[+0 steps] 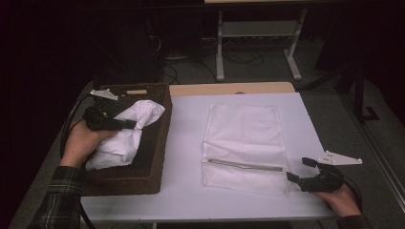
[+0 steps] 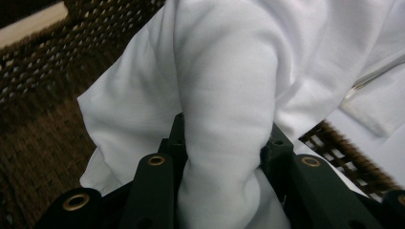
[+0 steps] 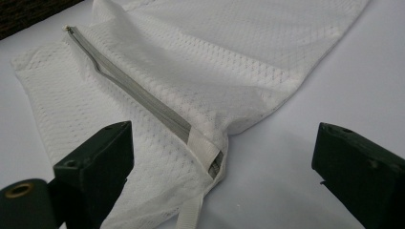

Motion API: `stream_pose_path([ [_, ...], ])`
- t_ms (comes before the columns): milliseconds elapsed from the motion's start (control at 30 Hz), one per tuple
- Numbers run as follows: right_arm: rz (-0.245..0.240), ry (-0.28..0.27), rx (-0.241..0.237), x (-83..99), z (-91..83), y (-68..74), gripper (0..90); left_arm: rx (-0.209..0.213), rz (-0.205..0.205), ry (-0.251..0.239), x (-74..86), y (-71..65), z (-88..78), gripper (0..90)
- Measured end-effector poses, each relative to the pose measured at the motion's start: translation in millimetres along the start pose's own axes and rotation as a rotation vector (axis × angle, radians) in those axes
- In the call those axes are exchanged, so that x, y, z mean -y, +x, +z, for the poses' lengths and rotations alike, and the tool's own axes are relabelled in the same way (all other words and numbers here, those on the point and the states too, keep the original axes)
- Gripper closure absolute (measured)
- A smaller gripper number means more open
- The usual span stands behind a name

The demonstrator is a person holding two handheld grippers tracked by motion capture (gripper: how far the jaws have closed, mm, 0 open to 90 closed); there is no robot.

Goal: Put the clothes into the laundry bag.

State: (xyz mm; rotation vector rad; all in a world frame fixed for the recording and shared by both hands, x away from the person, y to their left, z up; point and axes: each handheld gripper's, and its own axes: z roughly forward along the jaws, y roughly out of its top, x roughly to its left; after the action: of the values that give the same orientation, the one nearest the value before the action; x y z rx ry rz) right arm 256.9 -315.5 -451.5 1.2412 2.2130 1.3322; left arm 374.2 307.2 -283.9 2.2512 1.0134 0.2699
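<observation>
A white cloth (image 1: 125, 133) is bunched over the dark wicker basket (image 1: 153, 157) at the left of the table. My left gripper (image 1: 129, 124) is shut on a thick fold of that cloth (image 2: 229, 119), which bulges between the black jaws. A white mesh laundry bag (image 1: 243, 143) lies flat in the middle of the table, its grey zipper (image 1: 246, 165) running across it. My right gripper (image 1: 300, 171) stands open just right of the bag's zipper end (image 3: 210, 157), jaws wide apart above the table.
The basket's weave (image 2: 38, 71) shows behind the cloth. The white table top (image 1: 305, 114) ends close to my right hand. Behind the table, on the dark floor, stands a grey metal frame (image 1: 258, 33) with cables.
</observation>
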Motion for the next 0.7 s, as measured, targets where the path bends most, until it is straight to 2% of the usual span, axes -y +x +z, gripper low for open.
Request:
stream_pose_path([
  [167,-0.002,0.001,-0.001,-0.3,0.2,0.0,6.4,0.019,0.015,-0.019,-11.7,-10.6,-5.9,64.9],
  [433,-0.003,-0.002,-0.003,-0.9,0.0,-0.4,6.5,0.060,0.072,-0.060,-42.4,-39.3,-14.6,65.0],
  [667,-0.001,-0.010,-0.004,-1.4,-1.4,-1.2,6.4,0.099,0.106,-0.082,-59.8,-56.9,-10.8,65.0],
  [700,0.000,-0.011,-0.003,-1.7,-2.2,-1.2,6.5,0.119,0.116,-0.087,-64.3,-63.4,-7.2,65.0],
])
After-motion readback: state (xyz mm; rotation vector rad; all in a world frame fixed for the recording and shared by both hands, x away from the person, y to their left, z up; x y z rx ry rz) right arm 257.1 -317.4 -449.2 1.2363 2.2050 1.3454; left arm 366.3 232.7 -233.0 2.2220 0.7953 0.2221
